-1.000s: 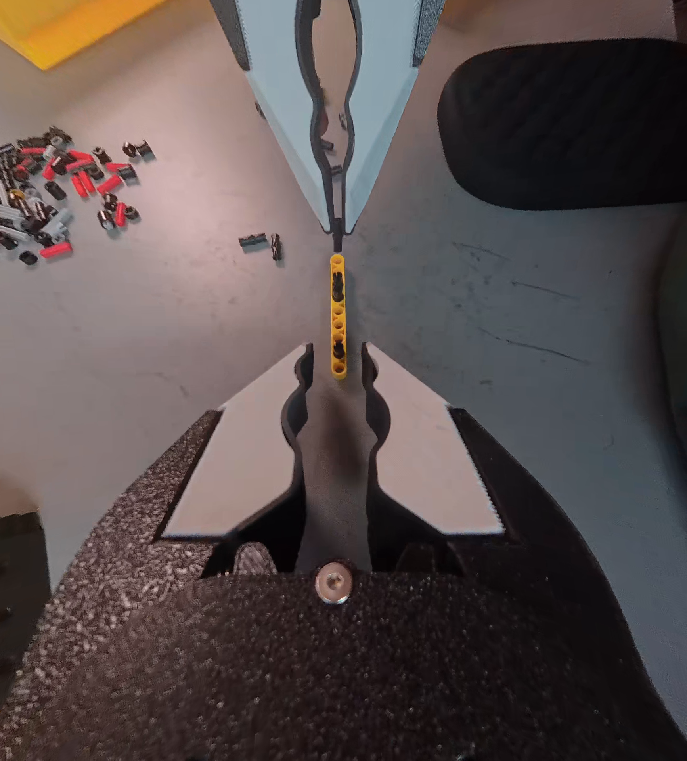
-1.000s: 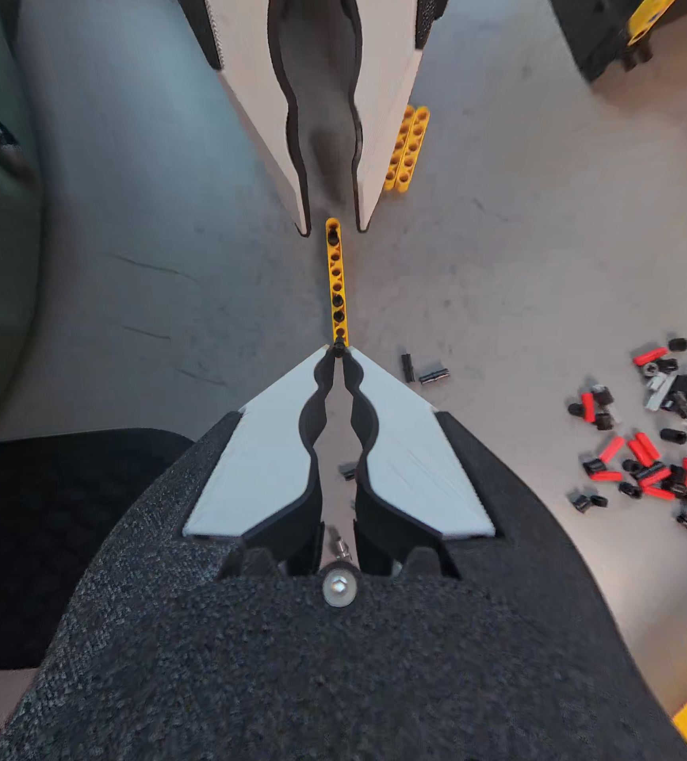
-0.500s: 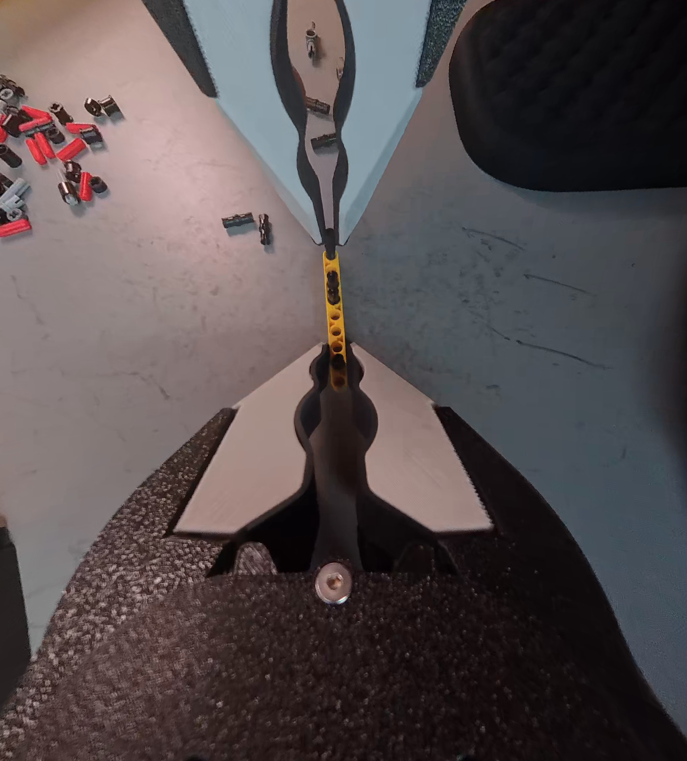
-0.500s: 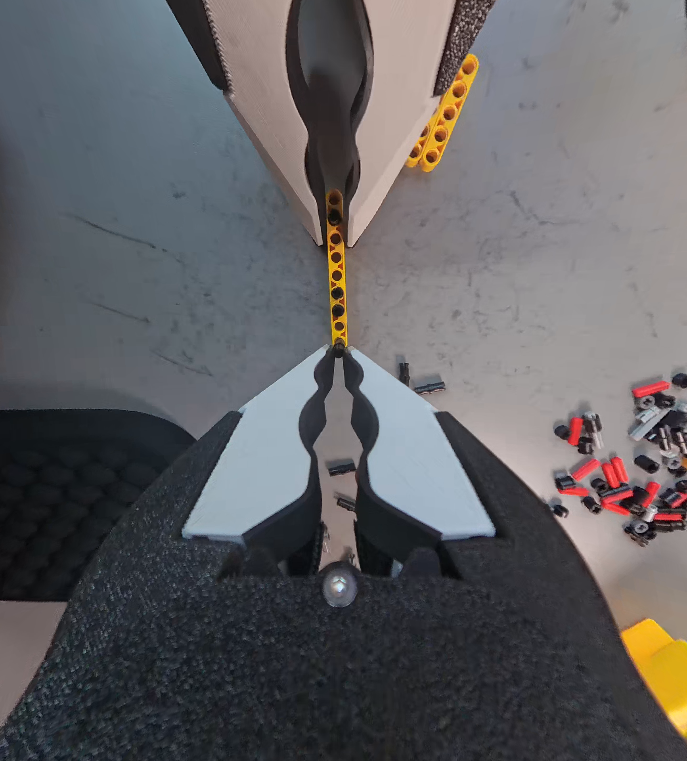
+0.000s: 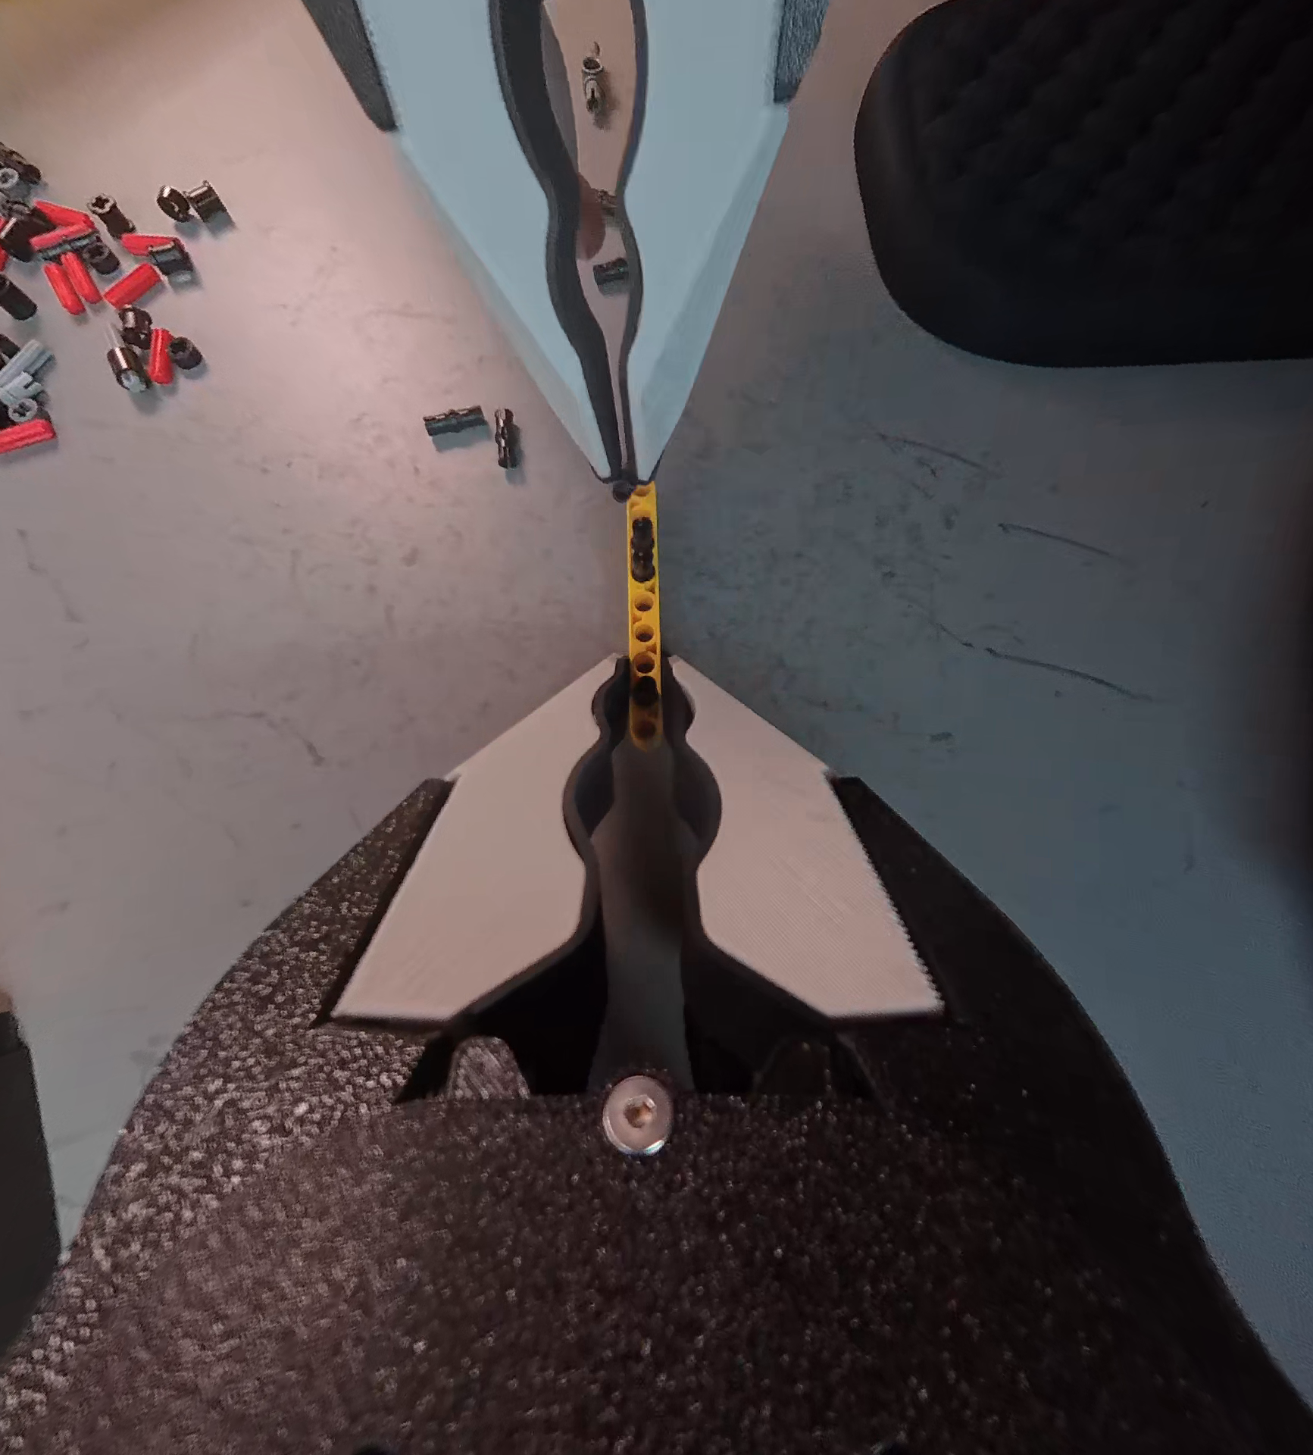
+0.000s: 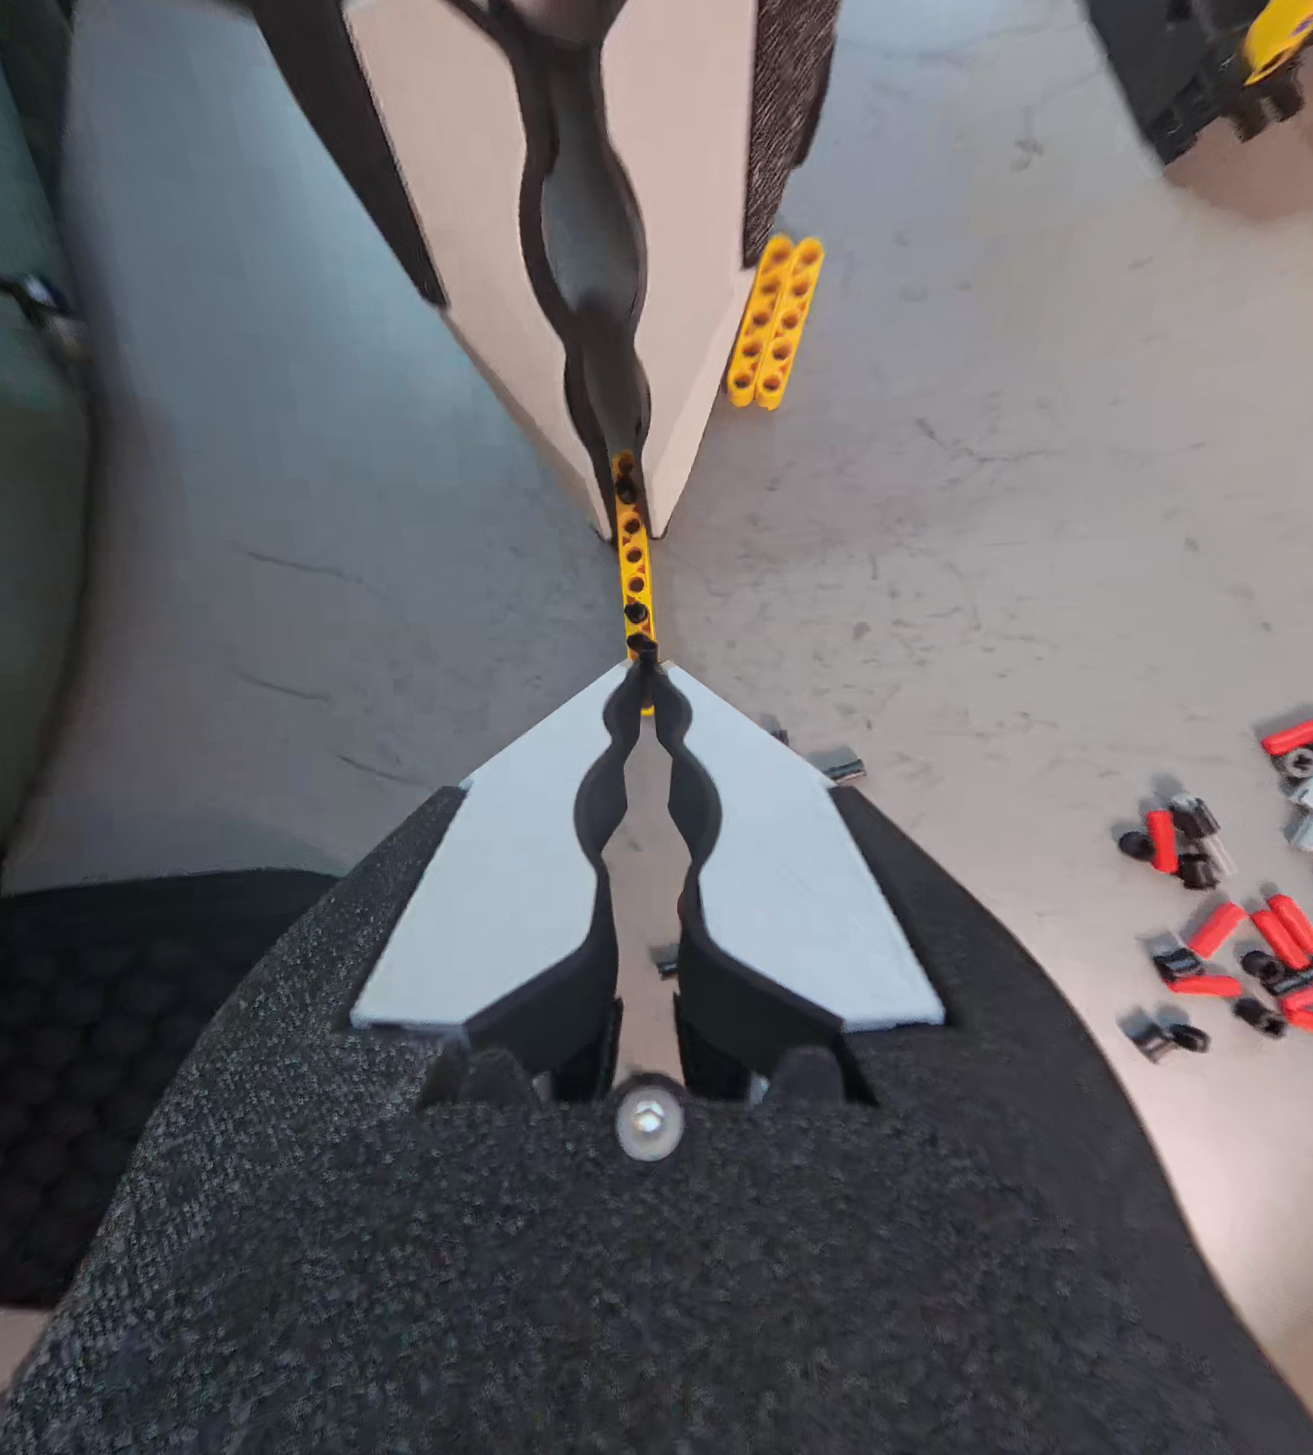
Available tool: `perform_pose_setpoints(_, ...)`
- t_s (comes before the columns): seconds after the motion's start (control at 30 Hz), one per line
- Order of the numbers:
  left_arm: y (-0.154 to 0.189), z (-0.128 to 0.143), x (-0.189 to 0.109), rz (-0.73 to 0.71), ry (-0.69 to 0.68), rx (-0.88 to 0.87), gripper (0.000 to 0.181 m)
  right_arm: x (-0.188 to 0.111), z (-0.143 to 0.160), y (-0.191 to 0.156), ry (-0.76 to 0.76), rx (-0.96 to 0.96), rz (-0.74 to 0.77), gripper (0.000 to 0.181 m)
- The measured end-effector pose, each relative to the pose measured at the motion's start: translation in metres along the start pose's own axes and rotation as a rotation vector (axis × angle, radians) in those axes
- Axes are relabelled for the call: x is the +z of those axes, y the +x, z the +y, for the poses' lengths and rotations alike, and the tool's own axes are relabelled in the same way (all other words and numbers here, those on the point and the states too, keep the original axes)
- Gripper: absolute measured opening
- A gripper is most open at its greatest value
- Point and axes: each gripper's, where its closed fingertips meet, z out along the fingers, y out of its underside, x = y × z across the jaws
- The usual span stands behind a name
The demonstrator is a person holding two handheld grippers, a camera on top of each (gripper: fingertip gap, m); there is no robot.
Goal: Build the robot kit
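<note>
Here a thin yellow holed beam hangs above the grey tabletop, clamped at one end by the left hand-held gripper; the right hand-held gripper is clenched on a black pin at its other end. Loose red and black pins lie scattered nearby, and two yellow beams lie side by side on the tabletop beyond.

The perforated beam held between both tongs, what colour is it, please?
Yellow beam; the left wrist view shows it best.

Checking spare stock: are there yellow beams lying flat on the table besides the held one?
Yes, in the right wrist view two yellow beams lie side by side on the table, right of the left gripper.
</note>
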Motion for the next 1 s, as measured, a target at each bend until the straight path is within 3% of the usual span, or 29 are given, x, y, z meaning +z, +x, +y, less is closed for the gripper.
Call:
perform_pose_setpoints(0.1,-0.001,-0.009,-0.007,-0.001,0.071,-0.01,0.023,-0.017,-0.034,-0.003,0.334,0.155,-0.039,0.002)
perform_pose_setpoints(0.2,0.005,-0.04,-0.026,0.069,0.267,-0.088,0.024,-0.037,-0.064,-0.004,0.655,0.273,-0.058,0.002)
perform_pose_setpoints(0.3,0.002,-0.063,-0.043,0.065,0.413,-0.118,0.017,-0.045,-0.077,-0.005,0.826,0.334,-0.064,0.002)
perform_pose_setpoints(0.37,-0.003,-0.065,-0.046,0.034,0.433,-0.114,0.004,-0.047,-0.079,-0.007,0.868,0.335,-0.067,0.001)
perform_pose_setpoints(0.47,-0.004,-0.063,-0.045,0.013,0.418,-0.089,0.003,-0.045,-0.074,-0.009,0.842,0.316,-0.054,0.0)
perform_pose_setpoints(0.73,0.002,-0.048,-0.031,0.002,0.287,-0.005,0.002,-0.031,-0.064,-0.016,0.555,0.081,0.048,0.01)
perform_pose_setpoints(1.0,0.005,-0.039,-0.025,-0.003,0.222,0.032,0.002,-0.017,-0.059,-0.017,0.325,-0.091,0.085,0.005)
